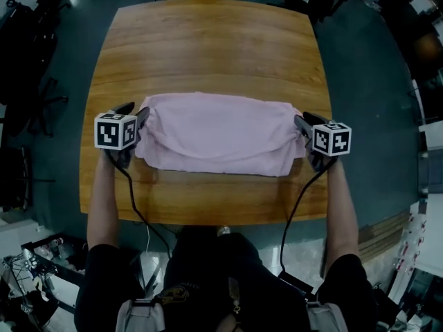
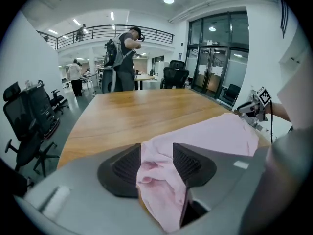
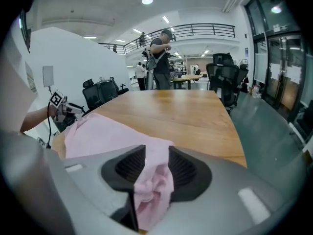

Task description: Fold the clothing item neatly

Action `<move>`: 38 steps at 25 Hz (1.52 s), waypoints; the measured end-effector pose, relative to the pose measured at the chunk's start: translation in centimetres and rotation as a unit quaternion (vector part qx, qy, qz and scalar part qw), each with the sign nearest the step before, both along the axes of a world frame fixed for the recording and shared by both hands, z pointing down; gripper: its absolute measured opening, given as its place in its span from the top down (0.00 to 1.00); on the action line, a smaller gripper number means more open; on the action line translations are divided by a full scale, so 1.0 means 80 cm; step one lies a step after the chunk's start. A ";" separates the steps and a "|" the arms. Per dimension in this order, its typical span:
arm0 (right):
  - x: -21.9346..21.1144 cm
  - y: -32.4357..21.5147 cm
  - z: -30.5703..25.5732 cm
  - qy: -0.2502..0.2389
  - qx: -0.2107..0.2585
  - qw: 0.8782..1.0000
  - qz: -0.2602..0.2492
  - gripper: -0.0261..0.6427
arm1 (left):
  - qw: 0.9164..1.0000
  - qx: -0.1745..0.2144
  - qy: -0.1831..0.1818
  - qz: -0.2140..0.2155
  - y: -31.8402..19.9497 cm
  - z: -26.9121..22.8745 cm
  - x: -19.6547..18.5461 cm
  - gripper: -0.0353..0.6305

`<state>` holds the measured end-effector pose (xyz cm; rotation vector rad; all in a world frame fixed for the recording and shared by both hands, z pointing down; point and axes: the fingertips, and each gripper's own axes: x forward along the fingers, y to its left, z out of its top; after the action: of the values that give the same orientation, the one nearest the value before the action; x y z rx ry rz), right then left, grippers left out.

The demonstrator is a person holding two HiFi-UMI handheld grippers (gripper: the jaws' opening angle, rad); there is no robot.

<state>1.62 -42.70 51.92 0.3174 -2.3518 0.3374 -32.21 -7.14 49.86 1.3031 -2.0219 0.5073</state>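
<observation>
**A:** While both grippers sit at the ends of the pink garment [image 1: 218, 133], let's take it from the left. The left gripper [image 1: 142, 118] is at the left end with its jaws spread. A bunch of pink cloth lies loose between them, not squeezed.

**B:** And the garment itself lies as a wide folded band across the near half of the wooden table [image 1: 208, 47]. At the right end it's the same story. The right gripper [image 1: 300, 124] has its jaws apart, with a tuck of fabric sitting slack in the gap.

**A:** So this looks to me like letting go of a fold. To do it well, I'd let the cloth drop fully clear of both sets of jaws. Then draw each gripper straight outward, left to the left and right to the right, so no corner gets dragged.

**B:** Agreed, and do both together, so the band doesn't skew.

**A:** What do the views give us?

**B:** Only the head view shows the whole outline, with its slightly rumpled near edge. Only the gripper views show the fabric between the jaws. The left gripper view even catches the right gripper past the far end of the cloth. Both also show people and office chairs [image 2: 176, 75] beyond the table's far edge.
</observation>
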 end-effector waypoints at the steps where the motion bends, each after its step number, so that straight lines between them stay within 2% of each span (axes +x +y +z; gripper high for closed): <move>1: 0.006 0.015 0.001 0.001 0.001 1.000 -0.013 0.74 | 1.000 0.001 -0.001 0.003 0.005 -0.003 0.010 0.62; 4: 0.017 0.055 0.012 0.009 -0.003 0.999 -0.033 0.74 | 1.000 -0.006 0.000 0.018 0.025 0.001 0.036 0.61; 8: 0.022 0.082 0.038 0.020 -0.011 0.999 -0.024 0.74 | 0.999 -0.028 0.011 0.031 0.037 0.034 0.068 0.58; 9: 0.022 0.086 0.045 0.025 -0.011 0.999 -0.024 0.76 | 0.999 -0.035 0.016 0.030 0.036 0.047 0.073 0.58; 10: 0.021 0.089 0.051 0.029 -0.010 0.999 -0.025 0.83 | 0.999 -0.040 0.022 0.026 0.034 0.059 0.077 0.58; 11: 0.019 0.090 0.053 0.033 -0.007 0.999 -0.025 0.89 | 0.999 -0.042 0.028 0.019 0.032 0.069 0.079 0.64; 12: 0.018 0.088 0.051 0.033 -0.004 0.999 -0.025 0.91 | 0.999 -0.044 0.029 0.009 0.029 0.074 0.077 0.76; 13: 0.017 0.084 0.047 0.029 -0.002 0.999 -0.022 0.91 | 0.999 -0.044 0.026 -0.003 0.028 0.074 0.072 0.83; 15: 0.019 0.070 0.036 0.015 0.001 1.000 -0.006 0.91 | 0.999 -0.035 0.018 -0.025 0.026 0.063 0.058 0.84; 19: 0.019 0.049 0.046 0.004 -0.004 1.000 0.030 0.91 | 0.999 -0.014 0.030 -0.037 0.023 0.061 0.042 0.84; 24: 0.010 0.049 0.084 0.038 0.015 0.998 0.037 0.91 | 0.998 -0.060 0.020 -0.031 0.020 0.110 0.037 0.84; 30: 0.007 0.049 0.089 0.029 0.014 0.998 0.045 0.91 | 0.998 -0.052 0.006 -0.034 0.020 0.118 0.035 0.83; 31: 0.008 0.048 0.087 0.029 0.016 0.998 0.050 0.91 | 0.998 -0.050 0.005 -0.032 0.019 0.117 0.036 0.81; 34: 0.017 0.047 0.071 0.025 0.030 0.998 0.058 0.83 | 0.999 -0.024 0.007 -0.044 0.024 0.093 0.038 0.65; 38: 0.048 0.055 0.035 -0.001 0.046 0.996 0.071 0.83 | 0.998 -0.005 -0.017 -0.068 0.050 0.052 0.051 0.62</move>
<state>5.42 -38.27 54.71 0.5303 -2.3567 0.2966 -28.16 -3.13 53.98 1.1490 -2.1160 0.4792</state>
